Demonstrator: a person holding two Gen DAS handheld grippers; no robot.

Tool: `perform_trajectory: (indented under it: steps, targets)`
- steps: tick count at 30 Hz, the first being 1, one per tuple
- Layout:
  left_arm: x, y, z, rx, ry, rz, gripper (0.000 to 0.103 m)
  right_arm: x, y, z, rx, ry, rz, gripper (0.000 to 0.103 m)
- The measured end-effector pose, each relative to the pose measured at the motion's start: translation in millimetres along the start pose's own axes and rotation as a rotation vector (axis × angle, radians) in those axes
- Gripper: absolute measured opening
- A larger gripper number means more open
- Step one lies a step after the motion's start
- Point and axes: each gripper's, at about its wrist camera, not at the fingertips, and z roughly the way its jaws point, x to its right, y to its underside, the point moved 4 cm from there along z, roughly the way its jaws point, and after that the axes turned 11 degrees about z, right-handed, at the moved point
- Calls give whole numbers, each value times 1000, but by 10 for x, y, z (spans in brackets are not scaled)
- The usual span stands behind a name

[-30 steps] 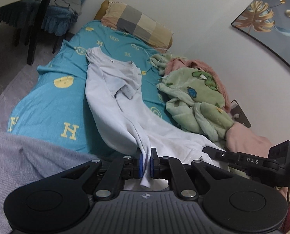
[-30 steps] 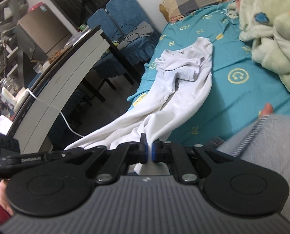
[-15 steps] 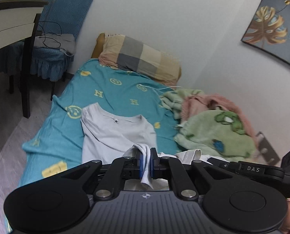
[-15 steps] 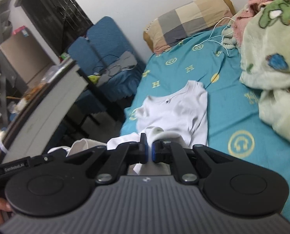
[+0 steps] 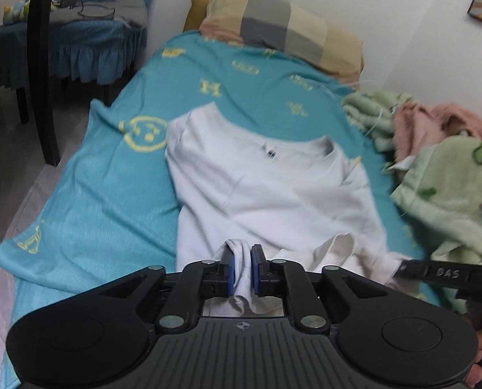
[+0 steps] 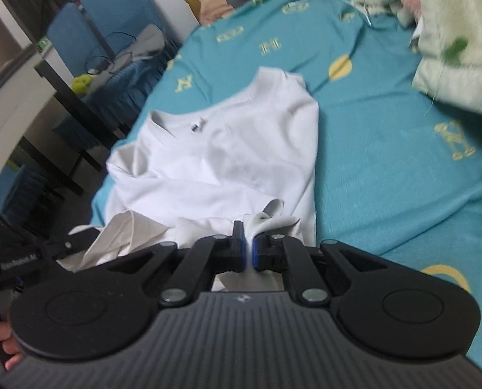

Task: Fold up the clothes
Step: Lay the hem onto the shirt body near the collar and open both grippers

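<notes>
While clamped on bunched hem fabric of the white cotton T-shirt point(image 5: 273, 194), left black two-finger gripper point(image 5: 241, 270) held low over the teal patterned bedsheet point(image 5: 104, 201); right black two-finger gripper point(image 6: 245, 250) likewise pinching the same shirt's hem. Collar end lying flat toward the checked pillow point(image 5: 280, 29). Bare sheet open on both sides; green plush blanket point(image 5: 451, 201) crowding the wall side. Compared with half a second ago, both tools carried nearer the collar, doubling the shirt over itself.
</notes>
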Motion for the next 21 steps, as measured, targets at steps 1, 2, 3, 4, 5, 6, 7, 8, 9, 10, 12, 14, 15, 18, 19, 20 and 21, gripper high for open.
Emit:
perform_trajectory:
  steps: [1,2,3,4,5,6,7,8,9,10,12,14,15,18,19,20,21]
  targets:
    - [-4,16,8,-1,-2,-1,14,0,12,16,0,4,-7,9]
    - [14,13,-33,1,-12,4,17,-11,12,7,1,7,-14,9]
    - [33,10,-74,3,-23,9,19,-21,5,-13,4,8,-15,10]
    - [51,7,-114,5,-33,14,26,-30,0,-35,7,7,-12,10]
    - [76,7,-168,10,-43,18,34,-37,-3,-66,9,5,-4,10]
    - [122,15,-266,22,-50,23,37,-46,-1,-106,12,4,3,11]
    - [169,24,-364,35,-57,27,45,-58,6,-159,15,1,9,12]
    - [216,32,-462,48,-64,32,54,-73,20,-223,18,-3,12,15]
    - [262,43,-560,60,-70,34,59,-90,42,-302,24,-11,15,27]
    - [314,62,-657,70,-71,31,65,-111,66,-400,37,-26,18,36]
    - [460,91,-857,82,-75,58,67,-163,118,-622,75,-62,16,66]
    - [609,123,-1053,97,-80,91,77,-216,177,-865,124,-75,0,72]
    - [678,157,-1161,110,-80,96,80,-243,211,-983,145,-79,-12,72]
    - [874,315,-1471,133,-80,121,84,-313,384,-1324,211,-58,-68,71]
    - [923,371,-1561,142,-86,127,85,-325,470,-1431,231,-57,-83,71]
    - [971,430,-1648,151,-91,134,89,-327,562,-1525,242,-61,-90,71]
    - [1015,498,-1726,161,-96,142,90,-331,655,-1610,251,-63,-96,71]
